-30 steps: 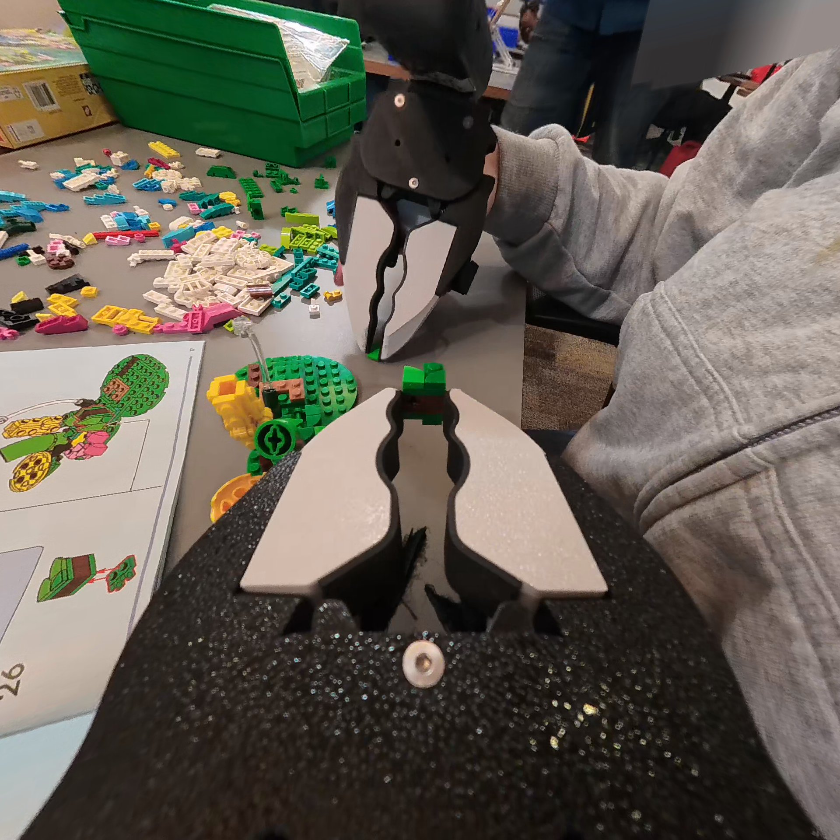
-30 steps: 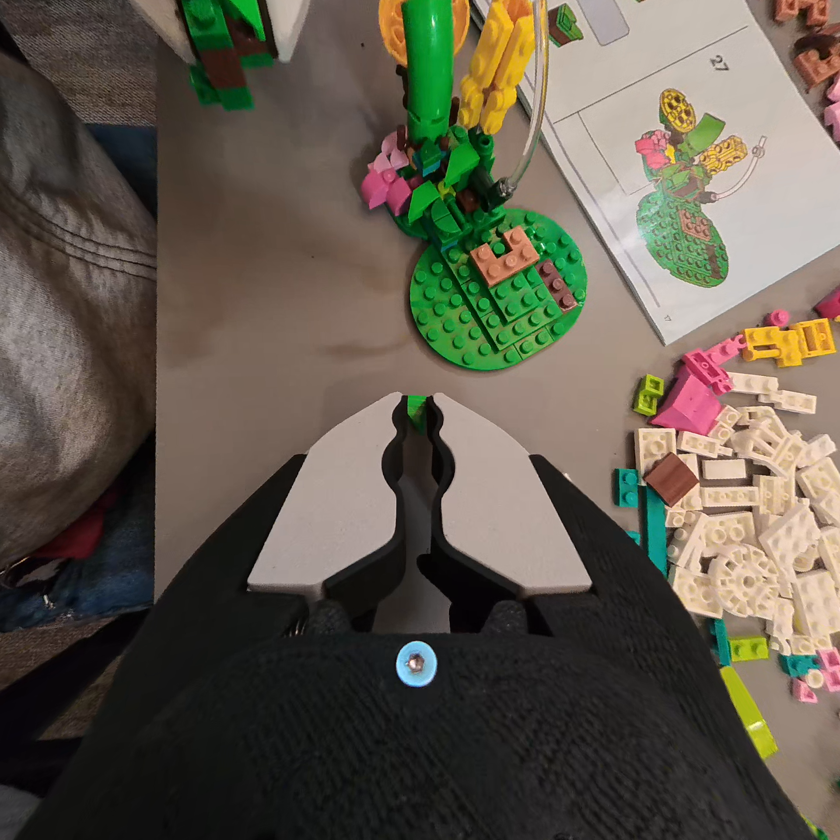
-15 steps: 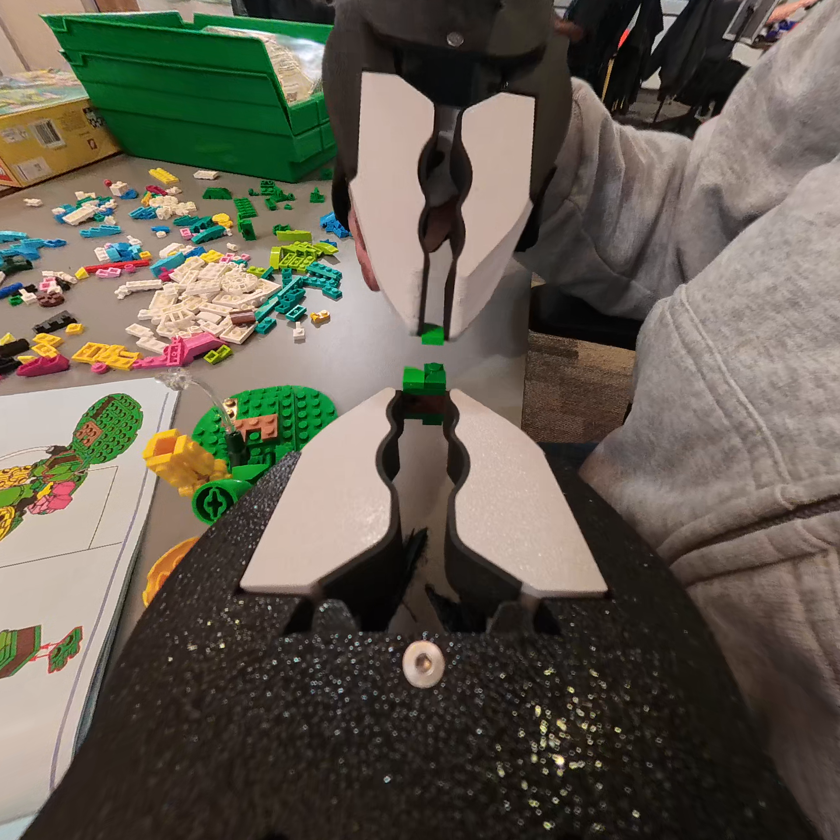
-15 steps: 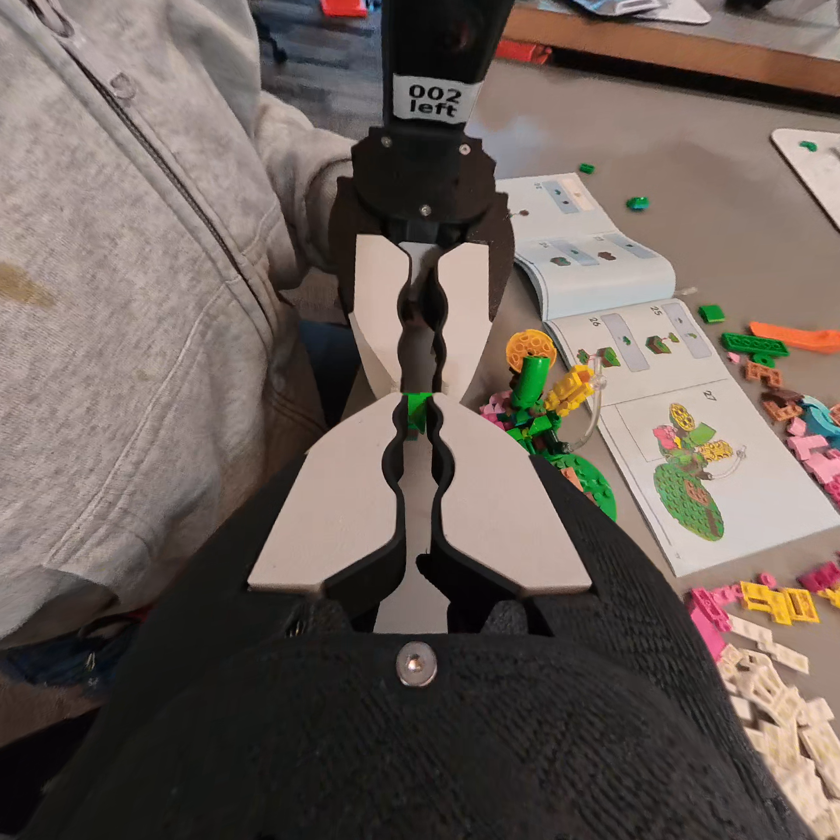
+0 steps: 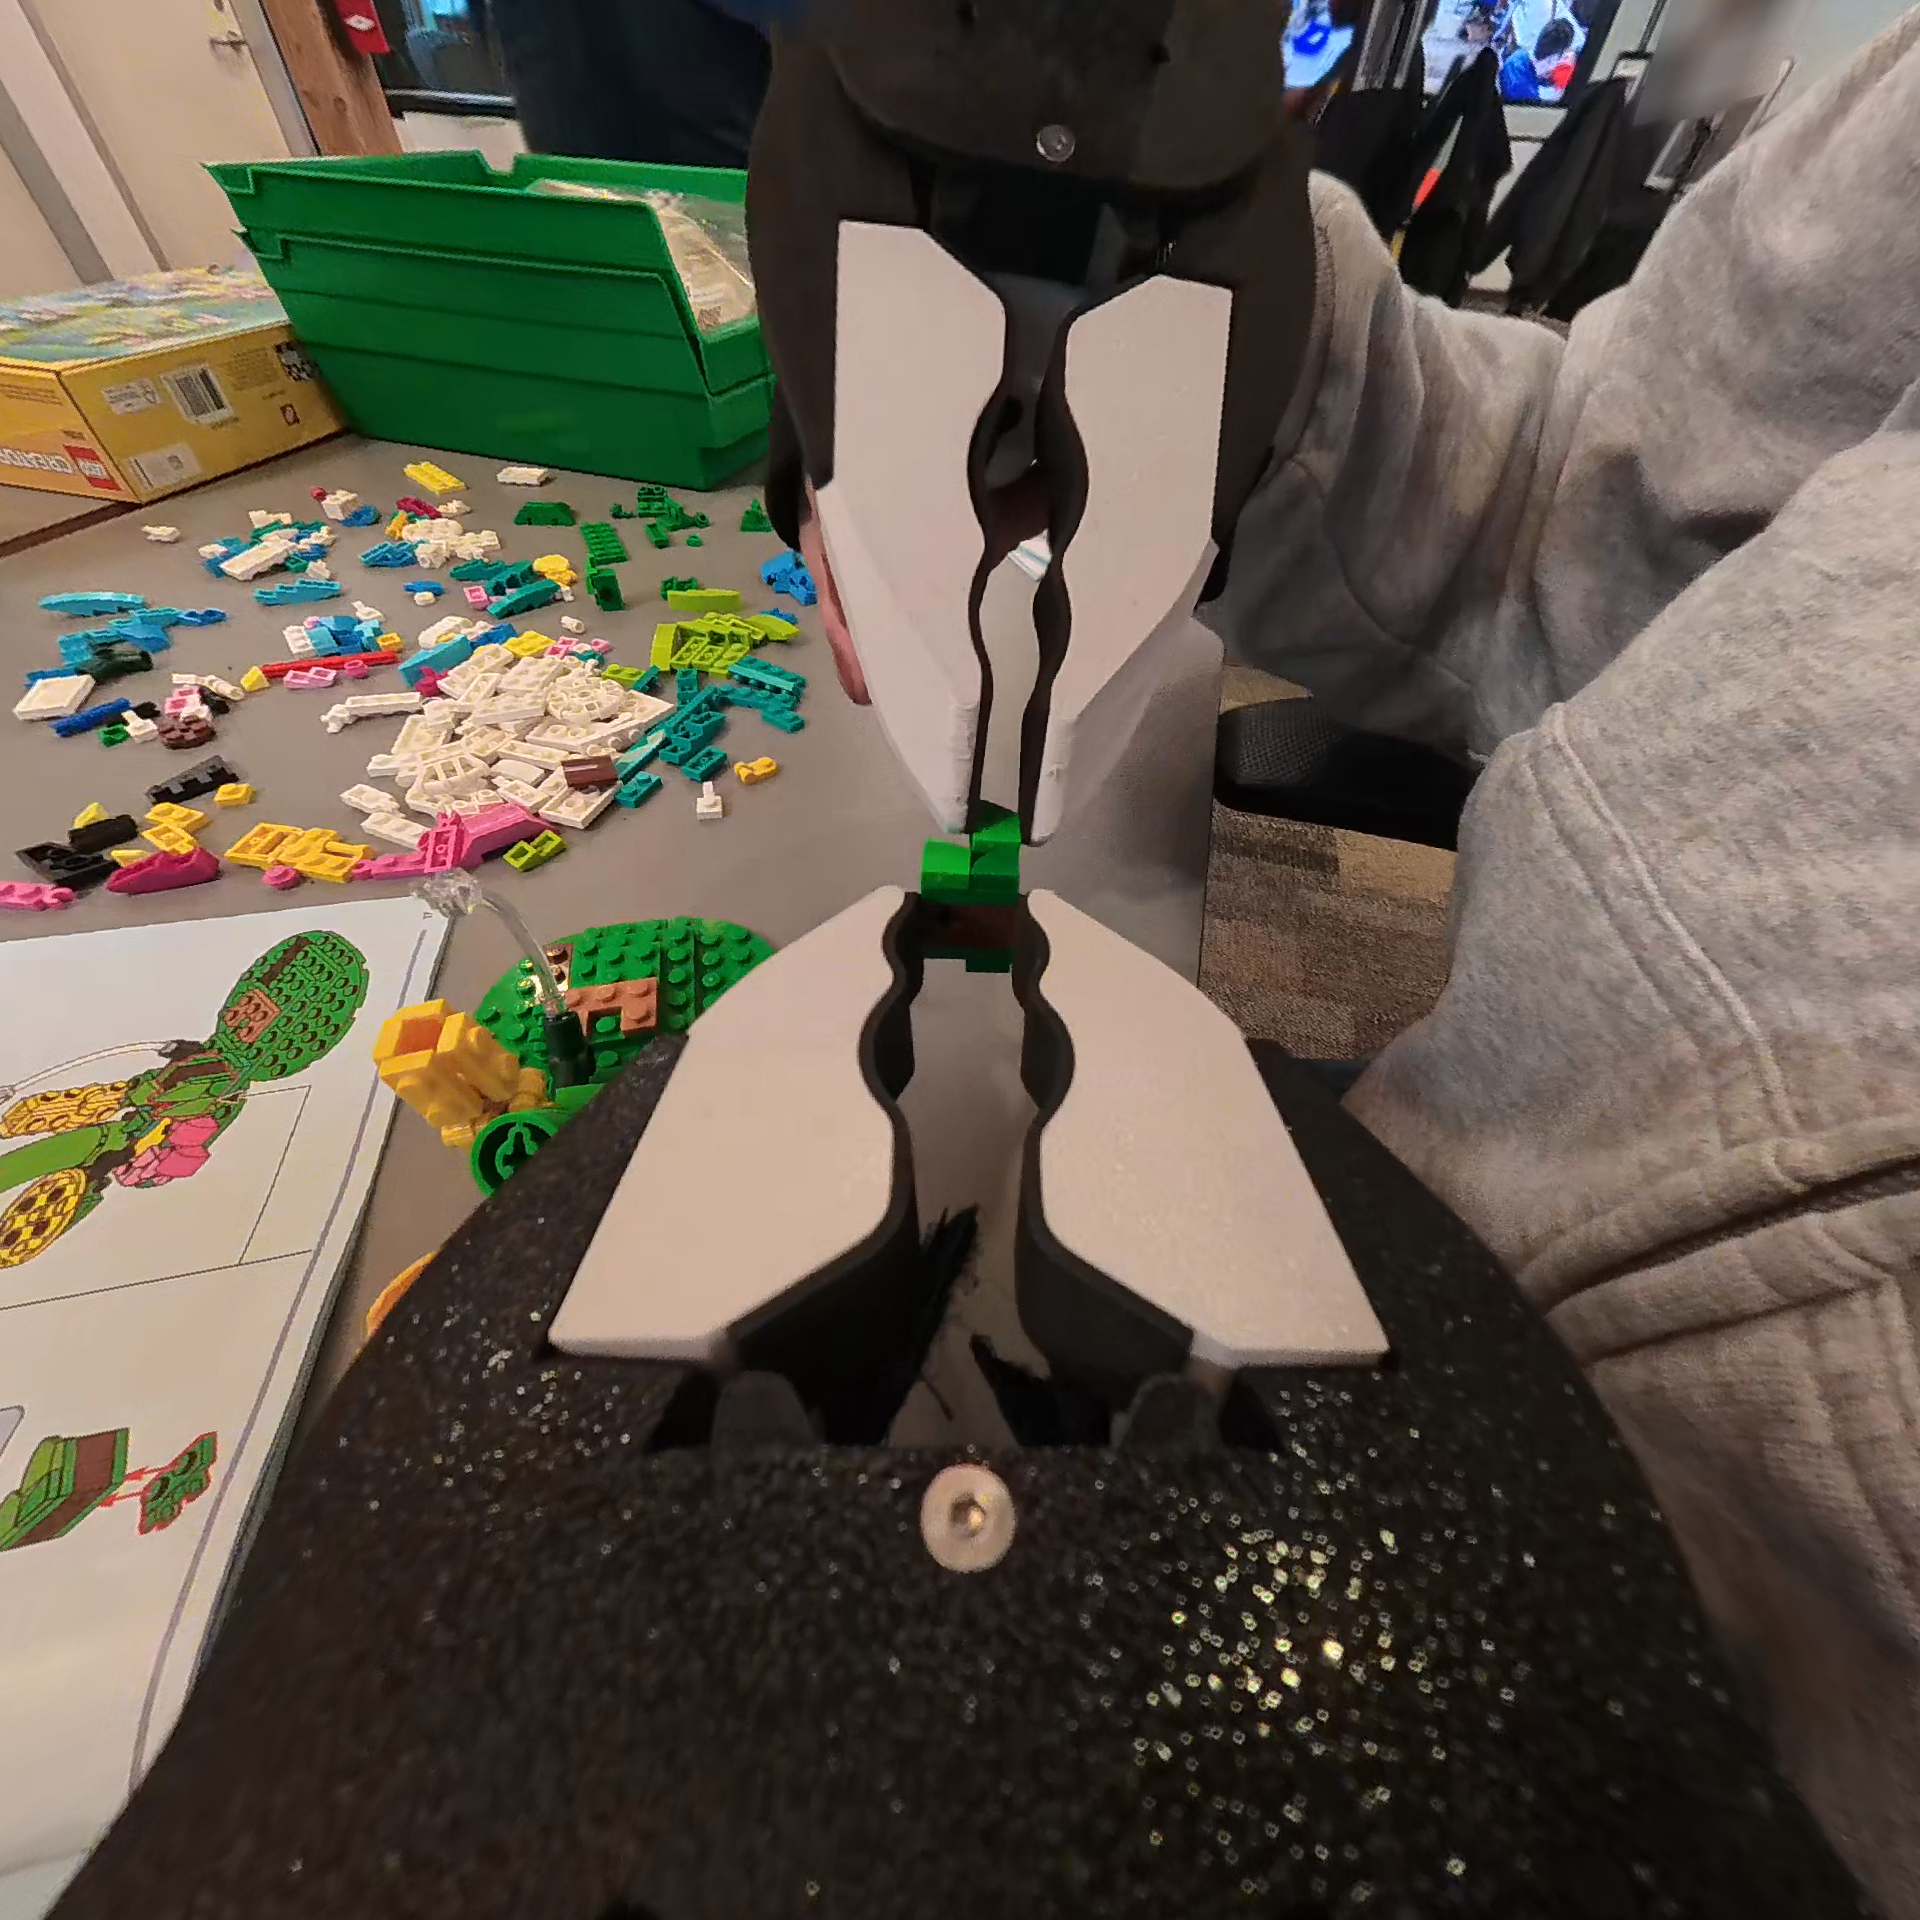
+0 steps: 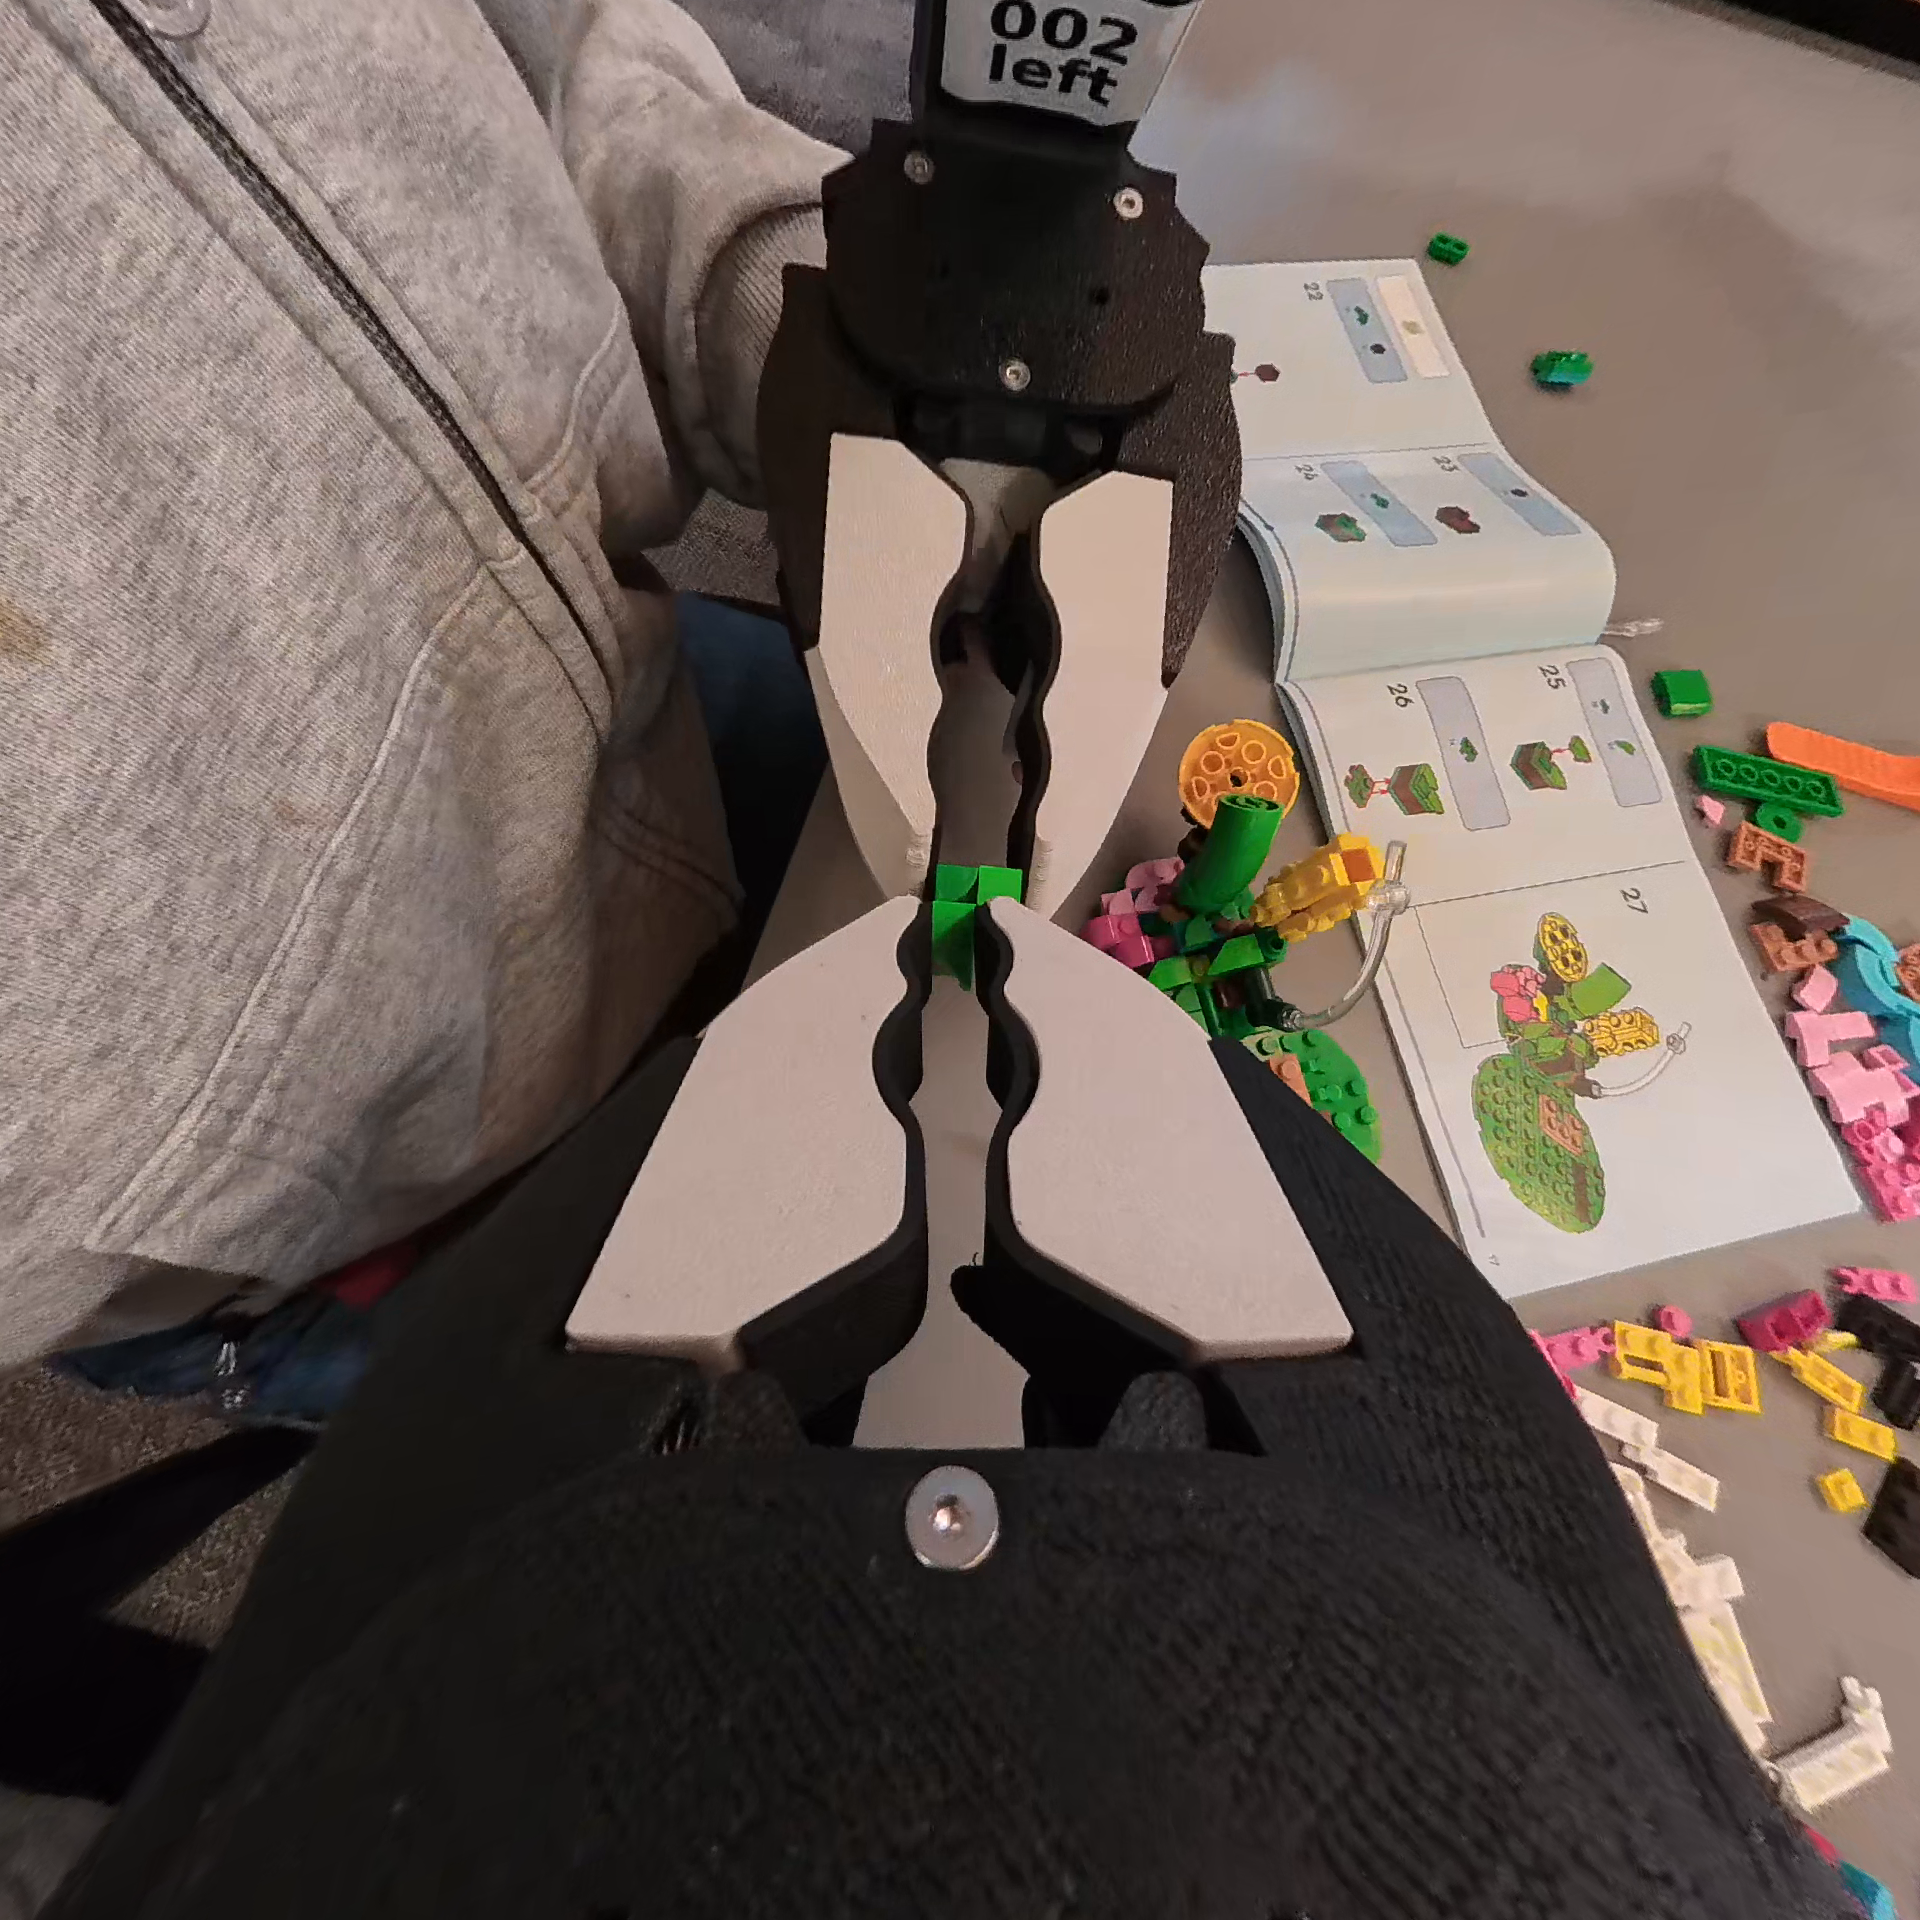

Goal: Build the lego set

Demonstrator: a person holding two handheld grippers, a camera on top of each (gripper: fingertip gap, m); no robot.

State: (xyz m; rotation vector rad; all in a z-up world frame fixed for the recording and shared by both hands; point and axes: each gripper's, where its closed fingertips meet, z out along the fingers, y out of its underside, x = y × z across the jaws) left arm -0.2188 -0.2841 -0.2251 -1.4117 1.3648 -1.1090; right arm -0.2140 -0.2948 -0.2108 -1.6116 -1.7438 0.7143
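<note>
Notably, white label (image 6: 1049, 52) tops hand-held gripper (image 6: 971, 883).

The bench (image 5: 852, 831) is grey. The bins (image 5: 499, 312) are green. The box (image 5: 156, 384) is yellow. The little block stack (image 5: 971, 894) is green and brown.

Left wrist view: round studded base (image 5: 634, 971) right of booklet (image 5: 156, 1143); loose-brick pile (image 5: 499, 717) behind; stacked bins (image 5: 520, 312) farther back.

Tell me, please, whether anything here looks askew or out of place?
Yes: the flower model lies tipped on its side on the table, green base plate standing on edge. Loose bricks are scattered about. Nothing looks damaged.
</note>
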